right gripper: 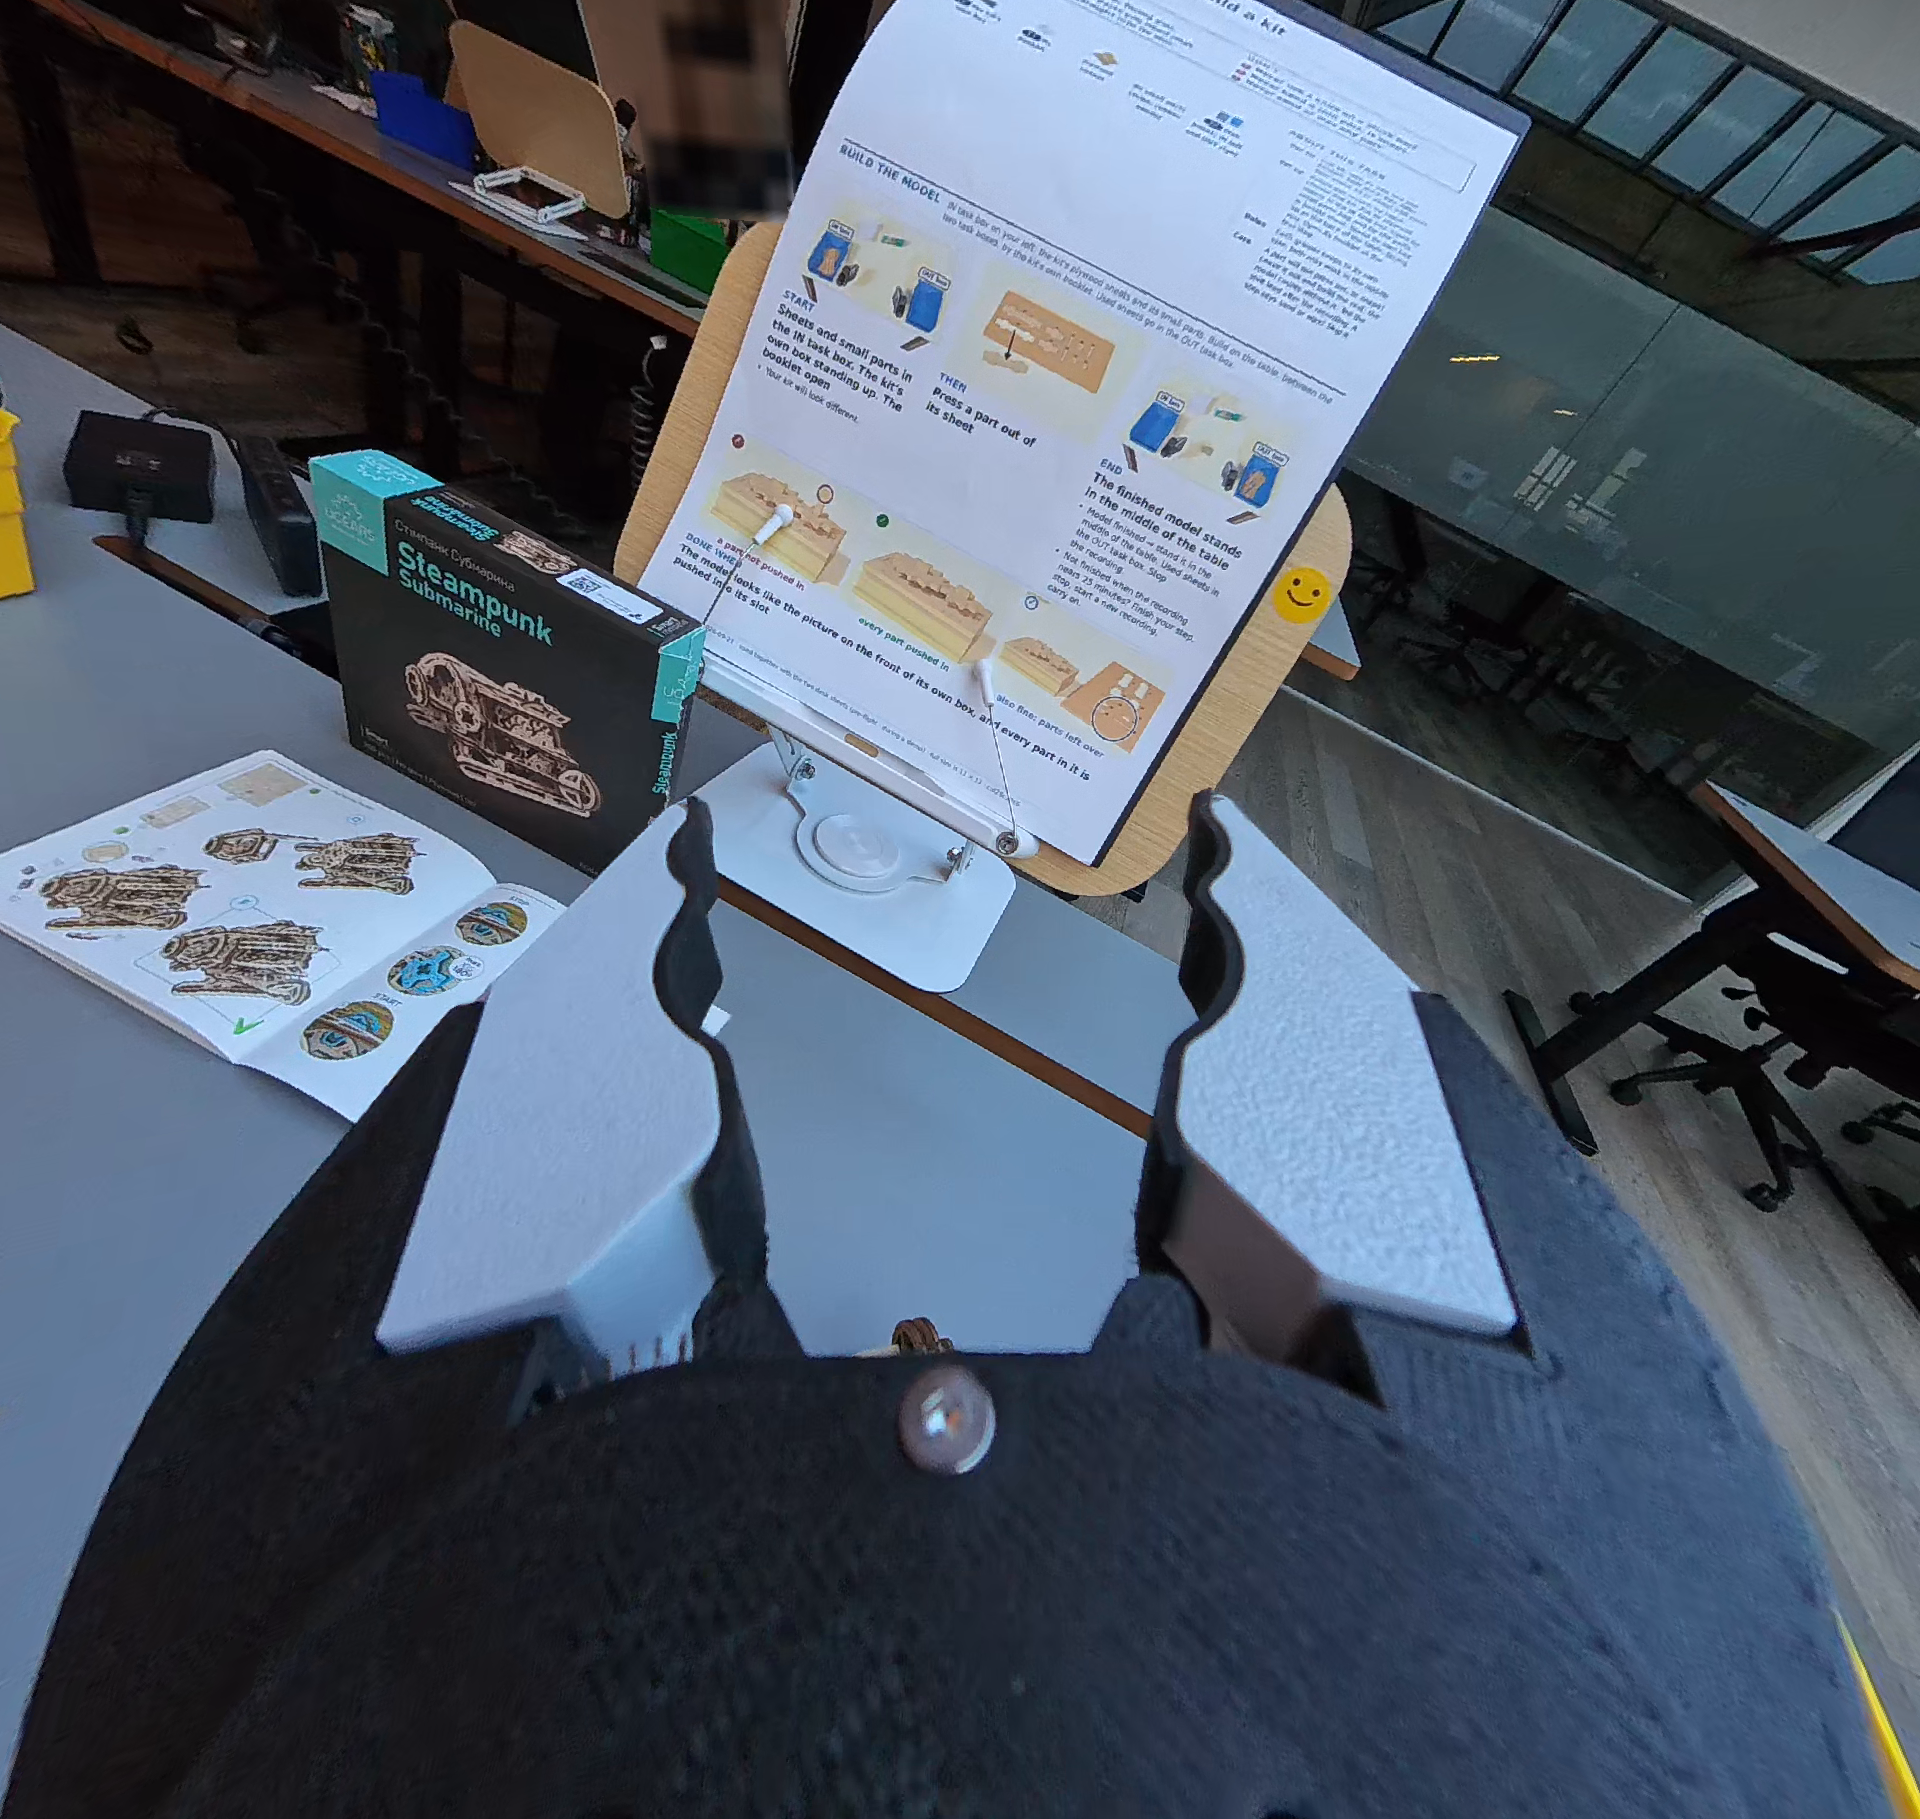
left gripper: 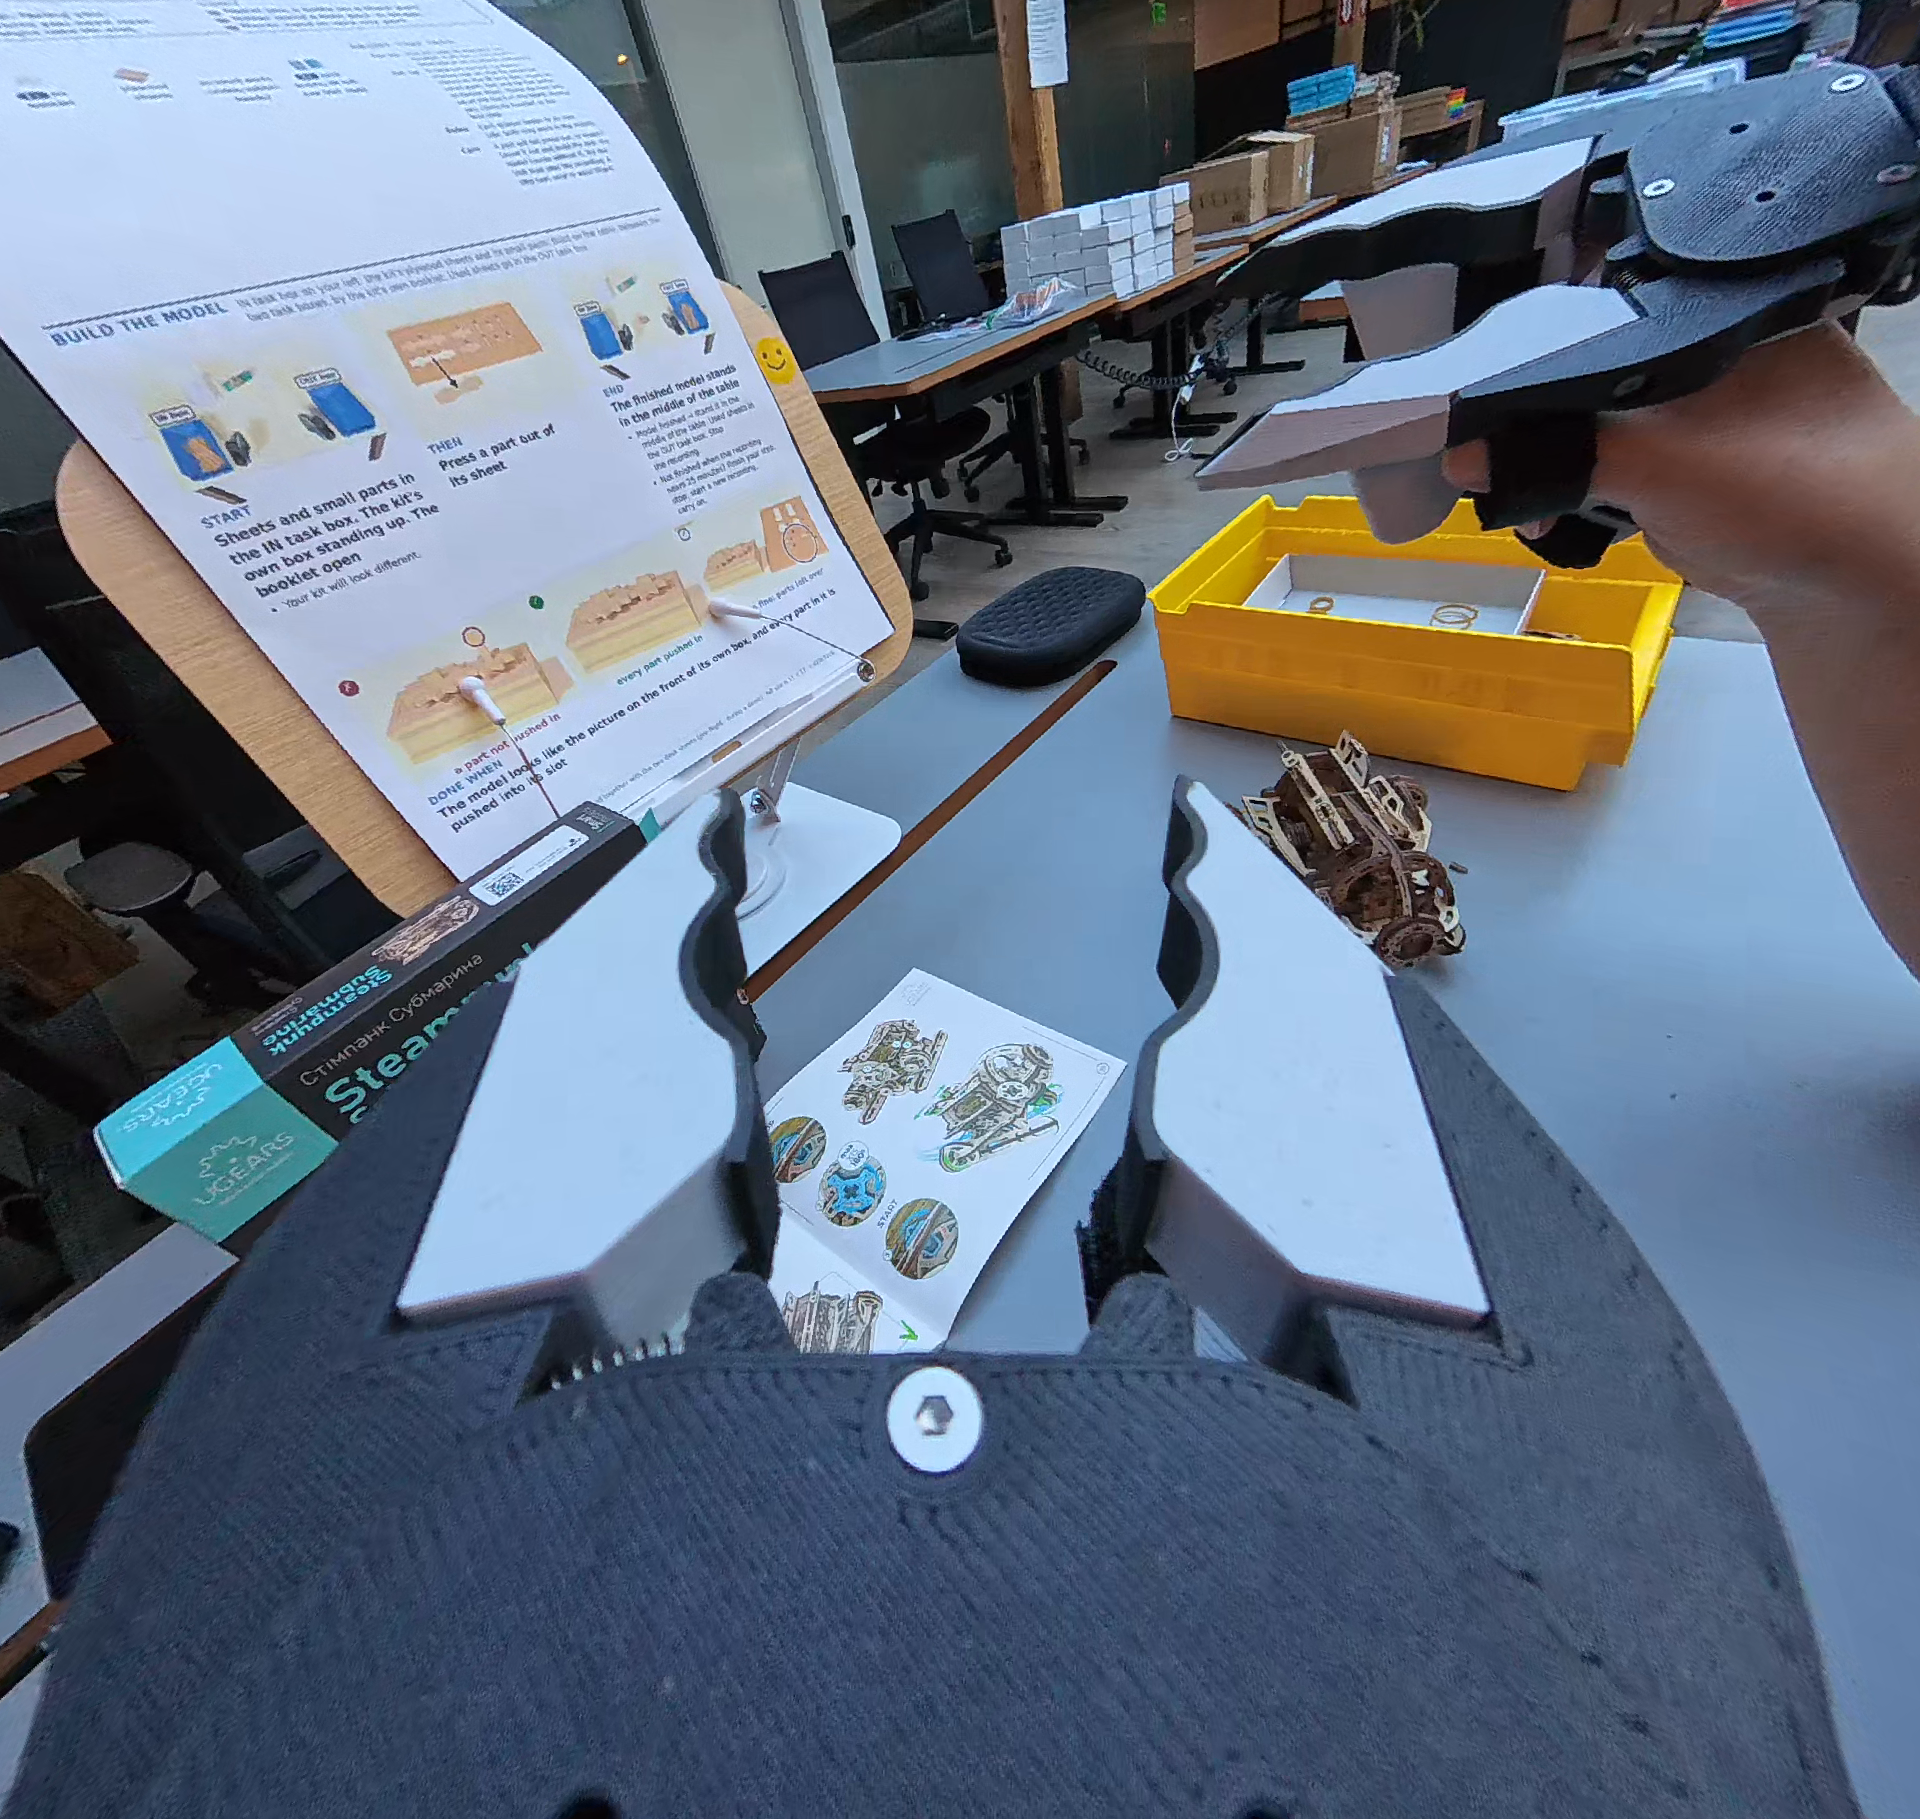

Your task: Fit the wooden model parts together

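1. While both claws hang empty above the grey counter [left gripper: 1039, 896], the dark brown and pale laser-cut wooden model [left gripper: 1351, 855] sits on that counter, just in front of the yellow plastic bin [left gripper: 1392, 699] and apart from either claw
2. Left claw [left gripper: 951, 839] is spread wide with nothing between its fingers; below it lies the open white instruction booklet [left gripper: 935, 1135]
3. Right claw [right gripper: 951, 834] is likewise spread and empty, and in the left wrist view it hovers over the bin
4. Judging by how complete the model looks, the step is likely a last fit or check; compare it with the booklet and the black and teal cardboard kit box [right gripper: 488, 657] first
5. Steady the model low on its sturdiest frame with one claw, closing gently, since thin gears could snap
6. Press any loose part straight into its slot with the other claw, not at a slant
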A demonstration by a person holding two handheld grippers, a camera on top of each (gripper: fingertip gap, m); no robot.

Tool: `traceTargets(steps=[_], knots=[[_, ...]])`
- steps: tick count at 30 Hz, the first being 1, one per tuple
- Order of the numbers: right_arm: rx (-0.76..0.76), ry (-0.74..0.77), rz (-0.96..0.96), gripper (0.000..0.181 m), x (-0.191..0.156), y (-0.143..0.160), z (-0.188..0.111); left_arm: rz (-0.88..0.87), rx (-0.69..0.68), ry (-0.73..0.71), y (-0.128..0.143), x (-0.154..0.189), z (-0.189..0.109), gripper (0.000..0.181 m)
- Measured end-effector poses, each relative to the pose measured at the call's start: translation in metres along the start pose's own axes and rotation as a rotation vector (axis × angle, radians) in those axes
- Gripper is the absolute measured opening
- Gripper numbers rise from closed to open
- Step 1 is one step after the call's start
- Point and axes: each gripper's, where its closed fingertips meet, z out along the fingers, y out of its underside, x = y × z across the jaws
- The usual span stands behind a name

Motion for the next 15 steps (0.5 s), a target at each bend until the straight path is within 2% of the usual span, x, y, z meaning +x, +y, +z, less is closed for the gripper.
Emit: traceTargets(steps=[11,15], knots=[[-0.001,0.004,-0.006,0.090,0.009,0.002,-0.003,-0.027,0.000,0.042,0.000,0.008,0.002,0.082],[-0.017,-0.112,0.007,0.090,0.004,0.008,-0.003,-0.086,-0.006,0.094,0.000,0.023,0.008,0.083]])
